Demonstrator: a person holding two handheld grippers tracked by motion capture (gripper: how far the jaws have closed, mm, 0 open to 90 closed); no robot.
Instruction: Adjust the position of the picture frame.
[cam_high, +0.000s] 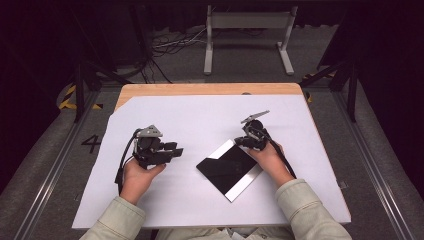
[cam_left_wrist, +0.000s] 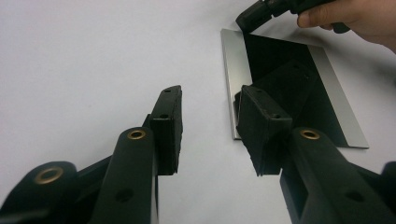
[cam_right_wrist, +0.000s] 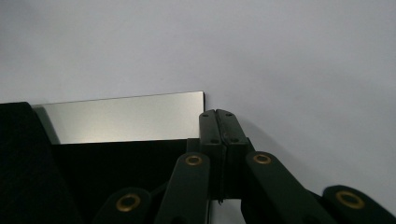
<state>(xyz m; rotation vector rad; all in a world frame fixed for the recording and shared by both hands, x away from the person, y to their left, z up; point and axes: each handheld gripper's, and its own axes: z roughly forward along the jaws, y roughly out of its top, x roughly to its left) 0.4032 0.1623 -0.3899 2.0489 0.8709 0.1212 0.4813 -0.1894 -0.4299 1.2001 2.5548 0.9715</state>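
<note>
A flat black glossy panel with silver strips along two edges lies at an angle on the white sheet. My right gripper rests at the panel's far corner, jaws pressed together with nothing visible between them. In the right gripper view the shut tips sit just beside the corner of the silver strip. My left gripper hovers left of the panel, pointing toward it, jaws open and empty. In the left gripper view its open jaws frame the near edge of the panel, with the other hand beyond.
The white sheet covers a wooden table whose bare strip shows along the far edge. A white metal stand and cables lie on the floor behind. Dark frame legs stand at both sides.
</note>
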